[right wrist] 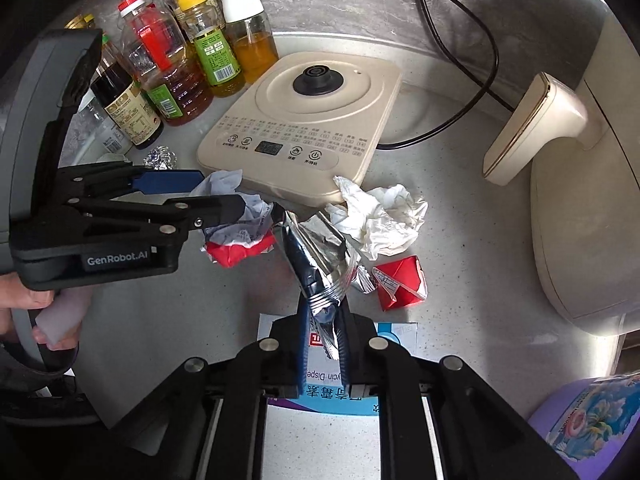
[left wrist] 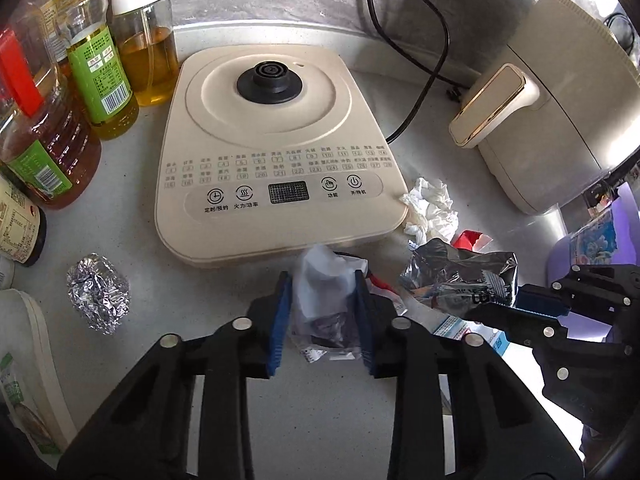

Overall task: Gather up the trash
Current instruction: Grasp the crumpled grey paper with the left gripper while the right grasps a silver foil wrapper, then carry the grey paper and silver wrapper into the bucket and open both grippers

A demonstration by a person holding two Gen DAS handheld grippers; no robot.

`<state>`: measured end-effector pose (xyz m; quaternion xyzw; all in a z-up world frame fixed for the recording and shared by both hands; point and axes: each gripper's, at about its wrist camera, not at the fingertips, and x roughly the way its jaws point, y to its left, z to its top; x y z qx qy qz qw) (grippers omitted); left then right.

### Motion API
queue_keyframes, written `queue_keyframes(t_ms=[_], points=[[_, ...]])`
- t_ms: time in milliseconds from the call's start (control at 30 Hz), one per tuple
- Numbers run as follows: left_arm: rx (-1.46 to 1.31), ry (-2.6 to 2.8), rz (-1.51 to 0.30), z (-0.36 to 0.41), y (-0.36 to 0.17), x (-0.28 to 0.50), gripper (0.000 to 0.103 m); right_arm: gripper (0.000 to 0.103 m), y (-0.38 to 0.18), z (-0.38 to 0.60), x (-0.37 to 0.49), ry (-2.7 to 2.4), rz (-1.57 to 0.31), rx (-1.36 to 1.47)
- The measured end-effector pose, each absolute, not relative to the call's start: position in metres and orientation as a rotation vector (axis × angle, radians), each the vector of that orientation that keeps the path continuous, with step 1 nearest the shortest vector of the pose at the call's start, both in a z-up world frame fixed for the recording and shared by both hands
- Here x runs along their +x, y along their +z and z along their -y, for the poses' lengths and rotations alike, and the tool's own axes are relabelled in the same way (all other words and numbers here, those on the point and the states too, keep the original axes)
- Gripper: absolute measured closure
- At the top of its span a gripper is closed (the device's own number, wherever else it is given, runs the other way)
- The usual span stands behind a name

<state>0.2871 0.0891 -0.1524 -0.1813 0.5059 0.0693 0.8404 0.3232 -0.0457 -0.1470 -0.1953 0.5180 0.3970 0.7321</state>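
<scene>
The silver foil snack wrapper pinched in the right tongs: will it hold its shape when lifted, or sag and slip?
The silver foil wrapper looks thin and creased, so it will likely flop rather than stay stiff. It appears empty, so probably very light. The right tongs pinch only its crimped end, and the glossy film may slide out if tugged.

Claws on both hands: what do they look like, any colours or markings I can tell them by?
Both match: black angular linkage arms with round silver pins, ending in flat blue pads. The left claw sits on a dark grey housing printed "GenRobot.AI" in white, with a pale handle. The right claw shows no lettering. No sleeves visible.
</scene>
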Motion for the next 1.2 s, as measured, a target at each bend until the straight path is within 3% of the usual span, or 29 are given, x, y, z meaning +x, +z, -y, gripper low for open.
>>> queue_keyframes(t_ms=[633, 1200], points=[[-0.327, 0.213, -0.854, -0.073, -0.061, 0.202, 0.084, 0.09, -0.082, 0.071, 0.297, 0.892, -1.004, -0.373], [-0.3, 0.169, -0.789, -0.039, -0.029, 0.177, 0.084, 0.09, -0.026, 0.116, 0.268, 0.86, -0.883, -0.332]])
